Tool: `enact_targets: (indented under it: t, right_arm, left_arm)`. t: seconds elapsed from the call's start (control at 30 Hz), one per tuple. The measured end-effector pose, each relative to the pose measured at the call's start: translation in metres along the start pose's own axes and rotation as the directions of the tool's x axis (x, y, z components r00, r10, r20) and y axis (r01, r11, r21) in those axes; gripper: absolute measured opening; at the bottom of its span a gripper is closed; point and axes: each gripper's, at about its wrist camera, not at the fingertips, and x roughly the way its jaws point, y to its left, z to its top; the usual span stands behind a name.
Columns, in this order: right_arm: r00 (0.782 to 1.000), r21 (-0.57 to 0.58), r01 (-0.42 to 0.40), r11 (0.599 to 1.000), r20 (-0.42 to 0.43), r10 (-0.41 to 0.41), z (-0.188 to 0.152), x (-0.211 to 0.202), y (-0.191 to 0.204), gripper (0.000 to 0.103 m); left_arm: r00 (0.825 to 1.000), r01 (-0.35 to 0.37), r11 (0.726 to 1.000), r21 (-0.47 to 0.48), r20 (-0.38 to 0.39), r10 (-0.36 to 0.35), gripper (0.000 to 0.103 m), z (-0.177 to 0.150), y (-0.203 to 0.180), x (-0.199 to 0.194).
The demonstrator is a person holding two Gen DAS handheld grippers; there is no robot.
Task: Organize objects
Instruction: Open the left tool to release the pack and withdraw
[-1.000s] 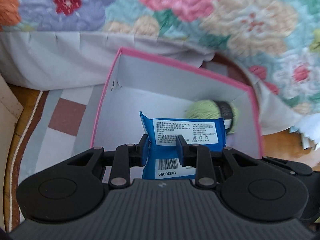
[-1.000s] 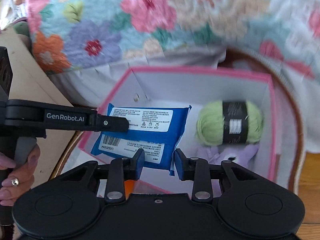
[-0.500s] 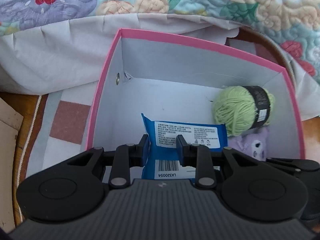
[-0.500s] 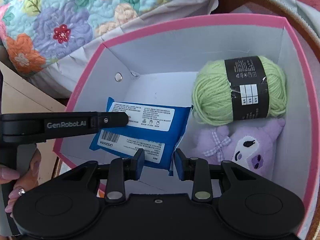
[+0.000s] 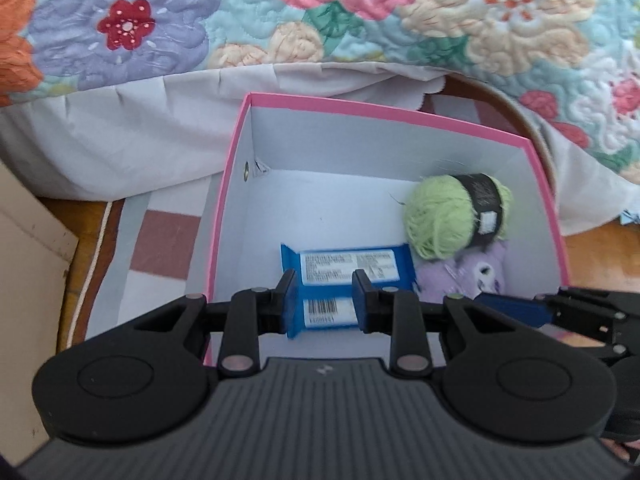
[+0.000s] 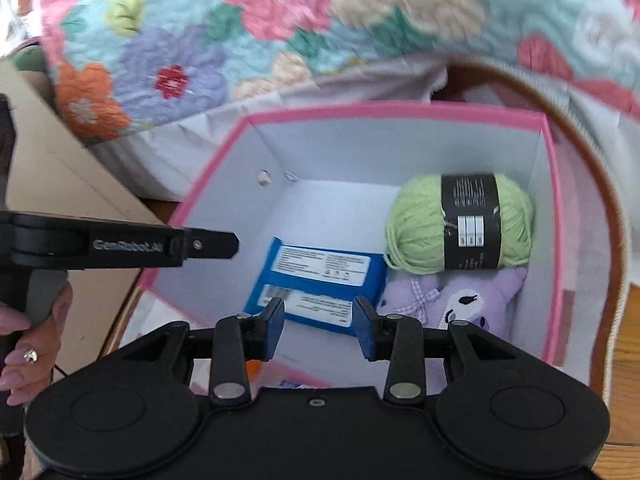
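1. Left claw (image 5: 323, 300): black plastic w/ blue pads, clenched narrow. In its own view the pack shows thru the gap. The right wrist view has its tip over the box's 9 o'clock rim, apart from the pack, so it grips nothing. Hand (image 6: 24, 320) on its grip is cut off by the frame edge.
2. Right claw (image 6: 319, 320): same build, jaws opening. Pack's near edge shows between the fingers, but the pads don't press on it.
3. Blue wipes pack (image 6: 320, 280): soft glossy film, flat rectangle w/ white label + barcode. Lies on the box floor at approx 7 o'clock, just beside the plush. Print too blurred to read.
4. Purple plush (image 6: 460, 304): fuzzy, gingham bow, at 5 o'clock. Lower part hidden behind the right claw.
5. Green yarn ball (image 6: 420, 224): rounded skein w/ black paper band, at 2 o'clock, touching the plush.
6. Pink box (image 6: 400, 112): stiff card, white inside, metal eyelet in the 9 o'clock wall. Near wall hidden by the claws.
7. Outside, at 9 o'clock: flat brown cardboard (image 6: 60, 160), partly cut off.
8. At 12 o'clock: quilted floral bedspread (image 6: 180, 60), puffy stitching, motion-blurred. Crinkled white sheet (image 5: 140, 120) hangs under it.
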Motion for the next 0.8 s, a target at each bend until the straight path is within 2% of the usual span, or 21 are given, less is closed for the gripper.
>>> enact_targets:
  t: [0.2, 0.43, 0.6, 0.73, 0.8]
  right_arm:
    - [0.999, -0.084, -0.011, 0.996, 0.044, 0.015, -0.001, -0.052, 0.032, 0.047]
    - [0.996, -0.179, -0.003, 0.984, 0.084, 0.019, -0.007, -0.102, 0.065, 0.051]
    - [0.996, -0.225, -0.015, 0.974, 0.086, 0.035, -0.015, -0.131, 0.079, 0.057]
    - [0.994, -0.244, -0.02, 0.97, 0.101, 0.046, -0.029, -0.15, 0.082, 0.063]
    - [0.993, -0.249, -0.021, 0.968, 0.111, 0.05, -0.038, -0.157, 0.081, 0.067]
  left_arm:
    - [1.0, 0.019, 1.0, 0.02, 0.0, -0.019, 0.028, -0.01, -0.001, -0.045]
    - [0.999, -0.015, 0.994, 0.11, 0.037, 0.011, 0.034, -0.022, -0.004, -0.099]
    - [0.999, 0.022, 0.989, 0.145, 0.024, -0.026, 0.041, -0.032, -0.01, -0.124]
    - [0.995, 0.102, 0.989, 0.109, -0.01, -0.102, 0.043, -0.042, -0.01, -0.136]
    - [0.994, 0.113, 0.988, 0.103, -0.013, -0.112, 0.044, -0.048, -0.011, -0.14]
